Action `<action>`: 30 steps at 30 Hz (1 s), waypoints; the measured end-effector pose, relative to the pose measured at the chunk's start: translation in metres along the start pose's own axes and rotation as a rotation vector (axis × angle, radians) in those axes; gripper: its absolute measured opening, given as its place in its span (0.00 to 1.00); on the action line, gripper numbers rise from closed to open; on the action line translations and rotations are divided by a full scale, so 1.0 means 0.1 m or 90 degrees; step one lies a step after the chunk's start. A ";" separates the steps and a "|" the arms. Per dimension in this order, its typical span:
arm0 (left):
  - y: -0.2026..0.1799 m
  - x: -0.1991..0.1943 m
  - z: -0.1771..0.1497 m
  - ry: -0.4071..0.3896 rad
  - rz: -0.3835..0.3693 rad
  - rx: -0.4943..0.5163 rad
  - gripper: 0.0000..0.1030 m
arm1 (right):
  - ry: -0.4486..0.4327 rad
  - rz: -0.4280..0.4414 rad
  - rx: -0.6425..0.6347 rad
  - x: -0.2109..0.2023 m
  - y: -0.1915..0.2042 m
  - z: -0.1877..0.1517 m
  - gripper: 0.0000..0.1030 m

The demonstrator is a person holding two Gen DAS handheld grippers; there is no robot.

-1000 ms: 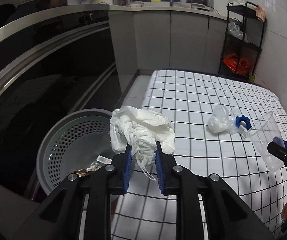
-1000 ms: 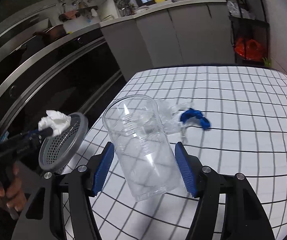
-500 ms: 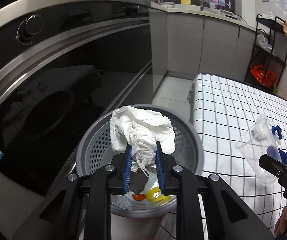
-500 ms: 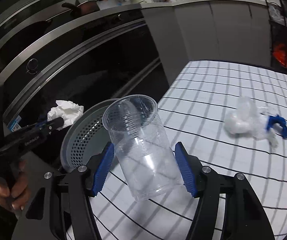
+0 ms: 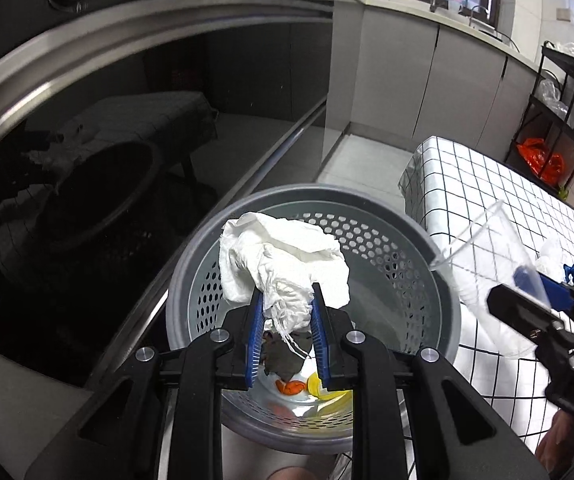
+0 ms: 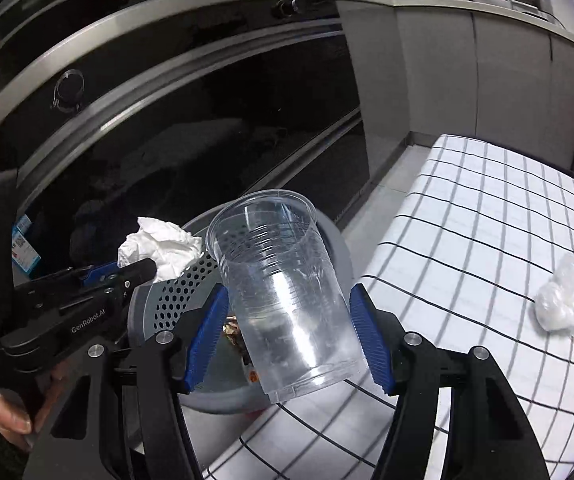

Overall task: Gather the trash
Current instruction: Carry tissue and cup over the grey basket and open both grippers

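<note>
My left gripper [image 5: 287,312] is shut on a crumpled white tissue [image 5: 283,264] and holds it over the grey perforated bin [image 5: 439,300]. The tissue [image 6: 159,248] and left gripper [image 6: 127,276] also show in the right wrist view, above the bin's [image 6: 339,248] left rim. My right gripper [image 6: 287,336] is shut on a clear plastic cup [image 6: 283,292], tilted, over the bin's right side at the table edge. The cup [image 5: 491,264] shows in the left wrist view beside the bin. A clear plastic bag with a blue clip [image 6: 567,304] lies on the table.
The bin holds orange and yellow scraps [image 5: 307,388] at its bottom. The checked tablecloth table [image 6: 487,208] stands to the right of the bin. A dark glossy oven front [image 5: 127,140] is behind the bin. A black shelf rack [image 5: 547,120] stands far right.
Both grippers have moved left from the table toward the bin. The tissue now hangs over the bin's inside, and the cup has reached the bin's right rim.
</note>
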State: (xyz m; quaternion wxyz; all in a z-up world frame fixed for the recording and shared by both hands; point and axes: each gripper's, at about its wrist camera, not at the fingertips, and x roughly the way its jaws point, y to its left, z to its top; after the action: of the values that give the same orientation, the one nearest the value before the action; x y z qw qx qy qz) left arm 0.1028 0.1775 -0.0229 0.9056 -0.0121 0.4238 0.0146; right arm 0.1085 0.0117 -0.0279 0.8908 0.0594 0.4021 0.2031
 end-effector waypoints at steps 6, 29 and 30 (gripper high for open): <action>0.13 0.07 -0.04 0.019 -0.003 -0.021 0.22 | 0.029 0.009 -0.012 0.26 0.09 0.03 0.59; 0.19 -0.02 -0.01 -0.003 0.009 -0.035 0.61 | 0.020 0.021 -0.007 0.27 0.12 0.05 0.69; 0.19 -0.01 -0.01 -0.003 0.010 -0.035 0.62 | 0.019 0.020 -0.007 0.27 0.12 0.05 0.69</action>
State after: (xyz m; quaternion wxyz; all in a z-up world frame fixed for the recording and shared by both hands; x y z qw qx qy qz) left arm 0.1007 0.1962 -0.0228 0.9058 -0.0333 0.4210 0.0331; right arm 0.1245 0.0338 -0.0395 0.8816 0.0578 0.4134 0.2204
